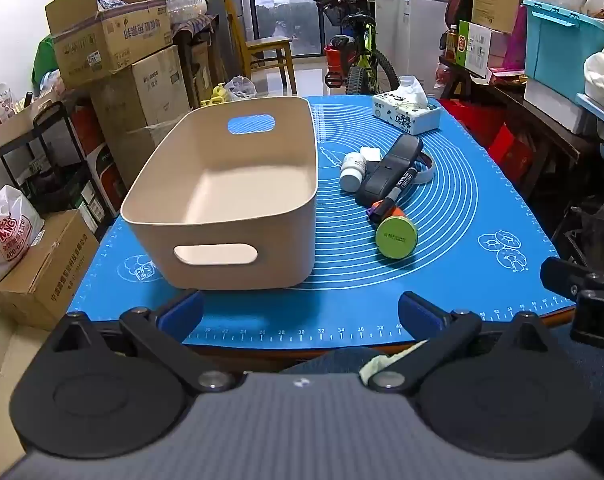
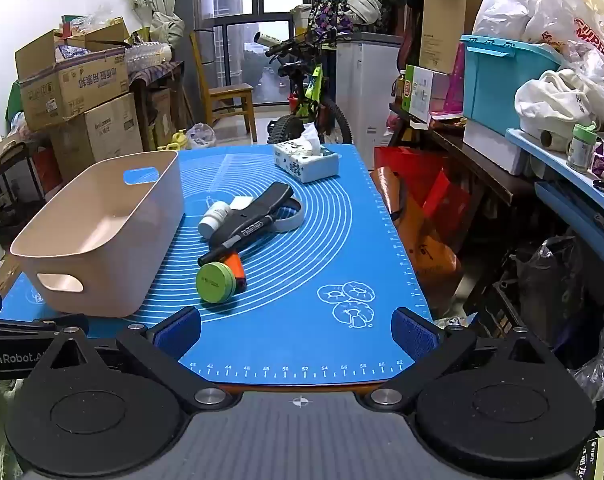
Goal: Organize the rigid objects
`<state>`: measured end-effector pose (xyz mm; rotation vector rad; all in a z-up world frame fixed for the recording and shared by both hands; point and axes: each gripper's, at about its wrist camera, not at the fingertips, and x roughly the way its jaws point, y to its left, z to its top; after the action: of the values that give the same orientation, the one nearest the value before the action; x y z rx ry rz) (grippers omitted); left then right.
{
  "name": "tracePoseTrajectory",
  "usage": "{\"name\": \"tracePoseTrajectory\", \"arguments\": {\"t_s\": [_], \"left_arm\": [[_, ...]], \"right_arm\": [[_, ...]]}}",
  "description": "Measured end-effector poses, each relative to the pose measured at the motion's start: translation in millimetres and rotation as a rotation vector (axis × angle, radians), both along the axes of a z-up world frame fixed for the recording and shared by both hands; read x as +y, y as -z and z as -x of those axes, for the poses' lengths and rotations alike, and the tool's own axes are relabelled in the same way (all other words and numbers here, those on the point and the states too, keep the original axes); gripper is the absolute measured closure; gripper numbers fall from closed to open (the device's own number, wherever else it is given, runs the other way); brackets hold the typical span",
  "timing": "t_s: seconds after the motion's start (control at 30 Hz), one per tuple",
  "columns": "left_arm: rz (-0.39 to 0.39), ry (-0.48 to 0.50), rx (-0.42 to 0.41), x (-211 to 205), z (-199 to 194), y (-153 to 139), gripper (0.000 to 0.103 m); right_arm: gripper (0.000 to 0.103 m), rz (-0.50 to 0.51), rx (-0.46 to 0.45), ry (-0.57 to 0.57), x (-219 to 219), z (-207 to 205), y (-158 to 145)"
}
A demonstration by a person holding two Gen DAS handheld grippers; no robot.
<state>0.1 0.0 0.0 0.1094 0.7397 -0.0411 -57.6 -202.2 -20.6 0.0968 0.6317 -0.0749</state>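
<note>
From my left gripper [image 1: 300,312] I look over the near edge of the blue mat [image 1: 442,280], whose ruler marks run 20 to 40 here. My jaws stand wide apart, nothing between them. The beige bin [image 1: 222,184] sits empty just ahead, near the mat's left edge. Right of it lies the pile: a white bottle [image 1: 353,172], a black marker [image 1: 398,190] across a dark case [image 1: 386,168], and a green-capped tube [image 1: 396,236] nearest me. A tissue box [image 1: 407,114] sits at the far end. A bag on the left reads "400-070".

From my right gripper [image 2: 296,330], also fully open and empty, the ruler reads 40 to 62. Open mat lies right of the pile, up to the mat's right edge. The left gripper's body [image 2: 14,354] shows "GenRobot". A plastic bag [image 2: 570,16] reads "SUPER".
</note>
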Motion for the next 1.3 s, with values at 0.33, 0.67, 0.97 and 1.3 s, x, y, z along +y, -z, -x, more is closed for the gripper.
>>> {"name": "tracePoseTrajectory", "arguments": {"t_s": [0.33, 0.67, 0.97, 1.3], "left_arm": [[-0.008, 0.000, -0.003, -0.2, 0.0, 0.2, 0.001], [-0.009, -0.001, -0.005, -0.3, 0.1, 0.1, 0.001], [-0.009, -0.001, -0.007, -0.3, 0.2, 0.1, 0.001], [-0.010, -0.001, -0.009, -0.2, -0.1, 0.1, 0.001]], "right_arm": [[0.002, -0.005, 0.000, 0.000, -1.3, -0.6, 1.1], [0.002, 0.005, -0.007, -0.015, 1.9, 0.4, -0.2], [0.002, 0.008, -0.011, -0.021, 4.8, 0.3, -1.0], [0.002, 0.012, -0.016, -0.027, 5.1, 2.2, -1.3]]}}
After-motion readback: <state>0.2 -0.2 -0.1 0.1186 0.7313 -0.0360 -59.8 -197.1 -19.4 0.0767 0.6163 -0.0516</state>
